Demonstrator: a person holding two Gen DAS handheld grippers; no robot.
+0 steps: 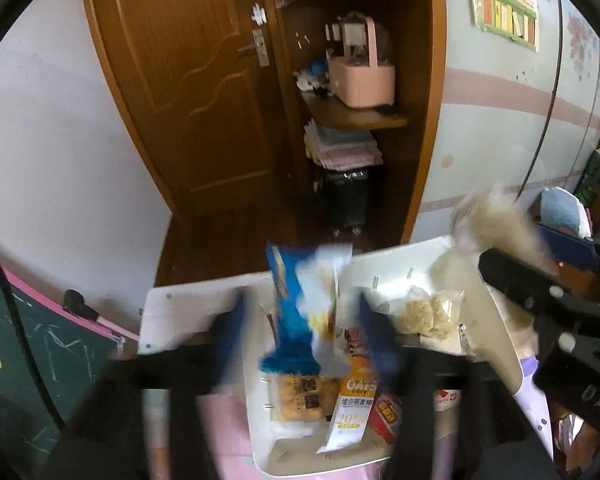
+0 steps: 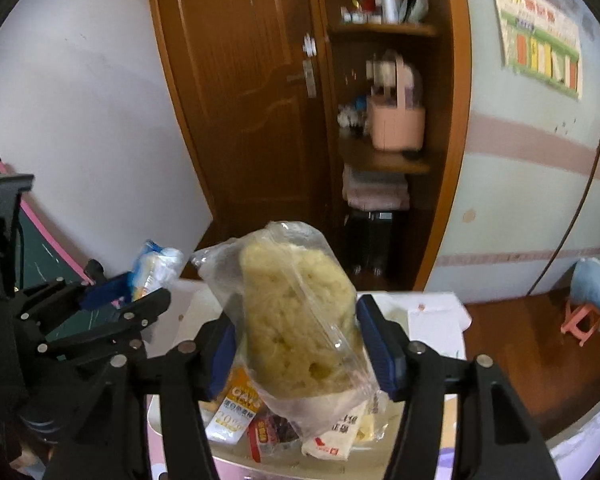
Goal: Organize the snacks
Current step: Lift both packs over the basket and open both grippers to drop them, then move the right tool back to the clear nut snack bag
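Observation:
My left gripper point(image 1: 300, 320) is blurred; a blue and white snack packet point(image 1: 300, 312) stands between its fingers over a white bin point(image 1: 180, 308), but I cannot tell whether the fingers touch it. The bin holds an oat bar point(image 1: 354, 408), a cracker pack point(image 1: 300, 400) and a red packet point(image 1: 386, 416). My right gripper point(image 2: 296, 344) is shut on a clear bag of pale yellow cake point(image 2: 296, 320), held above the bin point(image 2: 436, 320). The left gripper with its blue packet point(image 2: 154, 268) shows at the left of the right wrist view.
A second white bin point(image 1: 496, 320) to the right holds clear bags of cakes point(image 1: 428, 316). A green chalkboard point(image 1: 28, 360) leans at the left. A wooden door point(image 1: 204, 92) and a shelf unit point(image 1: 356, 116) stand behind. A small stool point(image 2: 580, 320) is on the floor at the right.

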